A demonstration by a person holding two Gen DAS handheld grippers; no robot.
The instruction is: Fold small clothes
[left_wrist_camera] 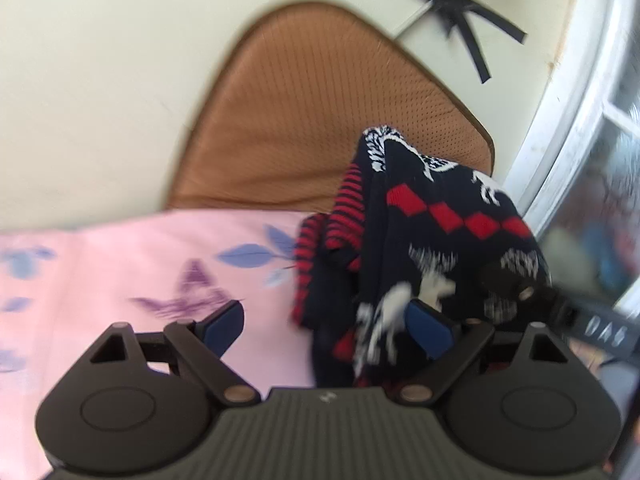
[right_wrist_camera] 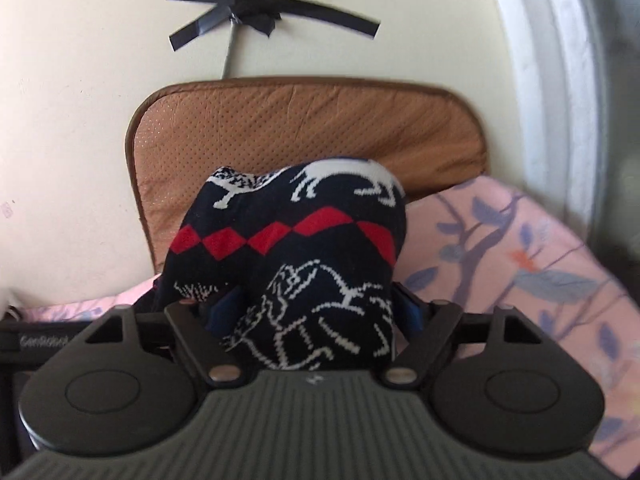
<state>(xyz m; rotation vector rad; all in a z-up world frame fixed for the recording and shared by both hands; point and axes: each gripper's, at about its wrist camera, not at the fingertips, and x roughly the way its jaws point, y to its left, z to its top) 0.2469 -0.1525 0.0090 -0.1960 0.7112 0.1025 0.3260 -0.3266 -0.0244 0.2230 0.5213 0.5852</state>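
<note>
The small dark-blue knitted jumper with red diamonds and white animals [left_wrist_camera: 432, 240] sits in a soft heap on the pink bedsheet with blue leaves [left_wrist_camera: 120, 272], just in front of the brown dotted leather cushion [left_wrist_camera: 320, 120].

The left claw [left_wrist_camera: 328, 328] is spread wide, with one blue pad on bare sheet and the other against the knit. The right claw [right_wrist_camera: 316, 308] is spread too, with the jumper bulging between its fingers. I think nothing is pinched, though the wool hides the tips.

To fold it well, lay it flat first. Each claw should take one edge only, then pull apart gently so the bunching smooths out.
</note>
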